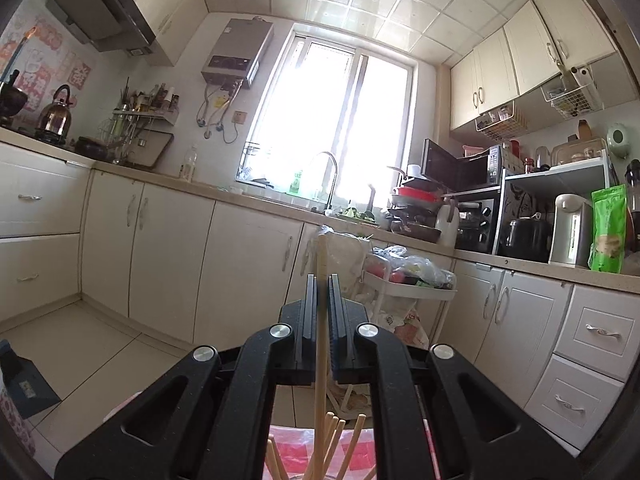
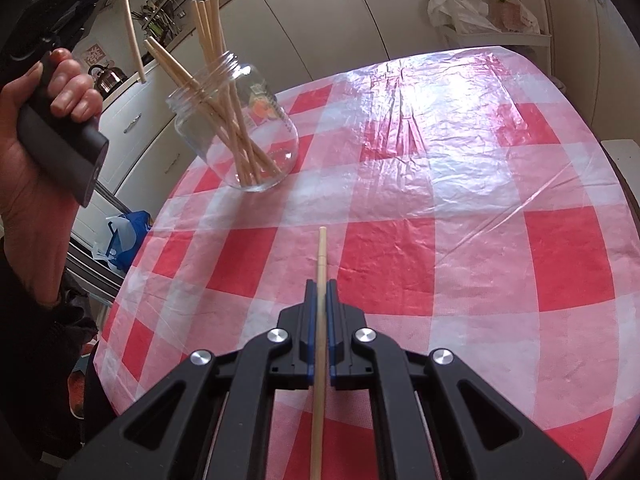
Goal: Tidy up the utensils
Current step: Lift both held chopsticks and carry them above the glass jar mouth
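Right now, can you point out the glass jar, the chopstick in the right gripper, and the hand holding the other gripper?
glass jar [image 2: 256, 136]: right wrist view, on its clear side wall.
chopstick [image 2: 321, 256]: right wrist view, on the shaft ahead of the jaws.
hand [image 2: 36, 140]: right wrist view, on the palm.

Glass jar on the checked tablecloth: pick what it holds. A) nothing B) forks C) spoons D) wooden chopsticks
D: the jar stands on the tablecloth with a bundle of wooden chopsticks leaning out of its open mouth; no spoons or forks are in it.
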A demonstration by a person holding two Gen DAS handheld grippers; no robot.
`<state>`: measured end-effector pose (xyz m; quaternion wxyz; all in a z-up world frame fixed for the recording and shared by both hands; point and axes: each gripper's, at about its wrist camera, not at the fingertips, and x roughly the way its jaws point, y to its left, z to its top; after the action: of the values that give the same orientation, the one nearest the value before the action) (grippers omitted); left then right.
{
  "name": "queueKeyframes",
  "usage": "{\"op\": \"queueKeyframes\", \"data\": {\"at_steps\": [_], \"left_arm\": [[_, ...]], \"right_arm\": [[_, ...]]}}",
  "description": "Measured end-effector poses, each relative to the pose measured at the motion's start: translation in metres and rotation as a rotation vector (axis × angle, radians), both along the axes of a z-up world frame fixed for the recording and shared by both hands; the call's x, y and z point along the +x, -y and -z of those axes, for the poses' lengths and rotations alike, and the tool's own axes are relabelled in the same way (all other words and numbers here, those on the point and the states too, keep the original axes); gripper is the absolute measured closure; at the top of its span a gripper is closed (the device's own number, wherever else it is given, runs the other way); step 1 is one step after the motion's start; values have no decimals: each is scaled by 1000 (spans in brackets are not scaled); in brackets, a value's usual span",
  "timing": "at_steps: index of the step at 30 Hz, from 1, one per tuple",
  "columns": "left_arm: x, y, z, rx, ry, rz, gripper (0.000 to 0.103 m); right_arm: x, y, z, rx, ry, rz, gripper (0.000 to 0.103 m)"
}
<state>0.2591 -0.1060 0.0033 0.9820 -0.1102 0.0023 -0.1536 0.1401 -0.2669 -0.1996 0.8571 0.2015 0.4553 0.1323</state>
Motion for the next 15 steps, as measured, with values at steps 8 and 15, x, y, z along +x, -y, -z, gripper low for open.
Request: {"op": "queueKeyframes", "data": {"at_steps": [8, 15], "left_arm": [[3, 20, 30, 80, 6, -8, 98], [-9, 18, 67, 159, -70, 12, 98]], "right_arm": [[-1, 7, -1, 15, 10, 29, 98], [-5, 12, -8, 37, 45, 48, 98]]}}
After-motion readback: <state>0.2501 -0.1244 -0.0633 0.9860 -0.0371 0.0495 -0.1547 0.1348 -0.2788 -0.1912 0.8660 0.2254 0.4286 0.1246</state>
